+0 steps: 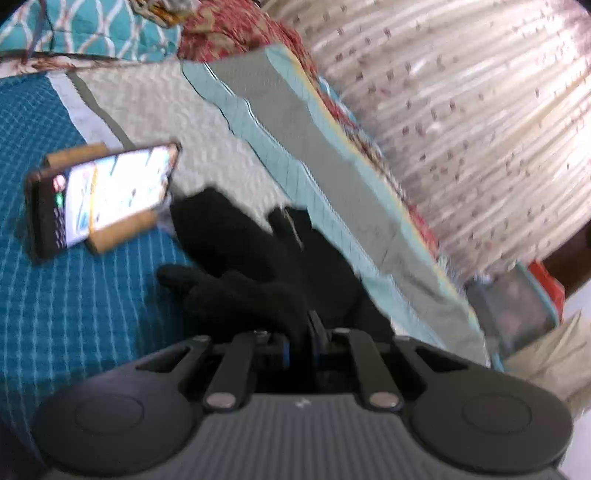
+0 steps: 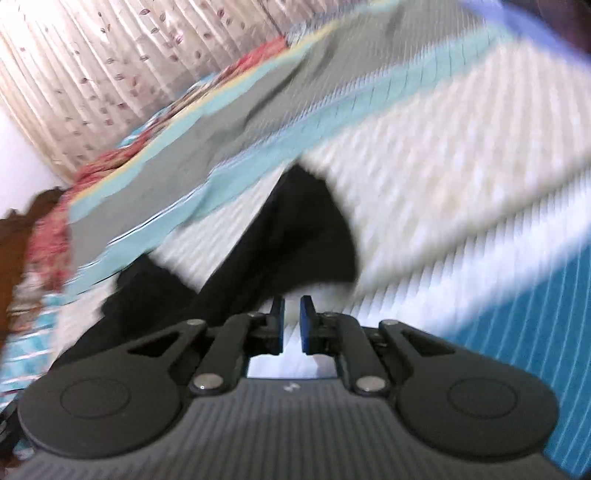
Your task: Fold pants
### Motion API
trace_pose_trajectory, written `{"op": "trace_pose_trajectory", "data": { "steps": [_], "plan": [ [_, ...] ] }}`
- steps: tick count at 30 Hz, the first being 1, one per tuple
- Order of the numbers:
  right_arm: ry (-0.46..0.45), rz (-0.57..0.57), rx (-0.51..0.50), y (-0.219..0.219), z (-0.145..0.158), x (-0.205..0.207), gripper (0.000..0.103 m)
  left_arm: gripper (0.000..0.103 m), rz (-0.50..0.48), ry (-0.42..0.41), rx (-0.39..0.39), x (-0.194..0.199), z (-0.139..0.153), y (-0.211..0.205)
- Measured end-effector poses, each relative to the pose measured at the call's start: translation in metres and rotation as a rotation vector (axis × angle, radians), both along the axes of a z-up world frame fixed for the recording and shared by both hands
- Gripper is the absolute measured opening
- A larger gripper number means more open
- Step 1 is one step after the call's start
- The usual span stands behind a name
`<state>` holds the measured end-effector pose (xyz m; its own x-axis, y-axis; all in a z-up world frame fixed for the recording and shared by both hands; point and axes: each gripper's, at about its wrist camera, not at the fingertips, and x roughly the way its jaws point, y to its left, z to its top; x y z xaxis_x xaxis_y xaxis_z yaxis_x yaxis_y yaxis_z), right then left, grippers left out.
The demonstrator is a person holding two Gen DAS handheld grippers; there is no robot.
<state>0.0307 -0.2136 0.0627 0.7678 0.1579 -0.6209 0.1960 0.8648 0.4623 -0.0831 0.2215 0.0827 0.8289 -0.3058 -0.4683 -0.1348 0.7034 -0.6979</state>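
Note:
The black pants (image 1: 236, 254) lie bunched on the patterned bedspread (image 1: 66, 302). In the left wrist view my left gripper (image 1: 301, 332) is shut on a fold of the black pants, which rises right from between the pads. In the right wrist view the pants (image 2: 295, 229) stretch away ahead and to the left. My right gripper (image 2: 291, 314) hovers over the white part of the bedspread (image 2: 443, 192), its blue pads a narrow gap apart with nothing between them. The right view is blurred by motion.
A phone (image 1: 103, 195) with a lit screen leans on a wooden stand at the left of the bed. A pleated curtain (image 1: 461, 110) hangs behind the bed. Red floral cloth (image 1: 229, 29) and a teal pillow (image 1: 96, 29) lie at the far edge.

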Motion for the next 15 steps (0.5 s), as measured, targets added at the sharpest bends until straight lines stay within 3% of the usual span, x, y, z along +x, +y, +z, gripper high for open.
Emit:
{"op": "trace_pose_trajectory", "data": {
  "steps": [2,3,8,11,12,13,14,15],
  "plan": [
    [0.005,0.028,-0.108,0.004,0.008,0.044,0.048,0.009,-0.042,0.007,0.014,-0.001,0.0,-0.012],
    [0.006,0.034,-0.149,0.007,0.01,0.062,0.052,0.009,-0.059,0.009,0.02,0.002,0.002,-0.02],
    [0.103,0.042,-0.227,0.011,-0.003,0.181,0.053,0.009,-0.11,0.035,0.016,-0.001,0.007,-0.022],
    [0.192,0.063,-0.266,0.014,-0.028,0.223,0.057,0.009,-0.116,0.05,-0.003,-0.009,0.006,-0.017],
    [0.227,0.064,-0.284,0.017,-0.033,0.229,0.055,0.009,-0.117,0.049,0.0,-0.009,0.007,-0.016],
    [0.285,0.071,-0.289,0.016,-0.046,0.237,0.025,0.009,-0.117,0.045,0.006,-0.008,0.009,-0.017],
    [0.3,0.089,-0.253,0.012,-0.051,0.239,0.01,0.009,-0.12,0.038,0.011,-0.006,0.011,-0.017],
    [0.279,0.071,-0.234,0.01,-0.046,0.237,0.009,0.009,-0.126,0.029,0.014,-0.001,0.016,-0.019]
  ]
}}
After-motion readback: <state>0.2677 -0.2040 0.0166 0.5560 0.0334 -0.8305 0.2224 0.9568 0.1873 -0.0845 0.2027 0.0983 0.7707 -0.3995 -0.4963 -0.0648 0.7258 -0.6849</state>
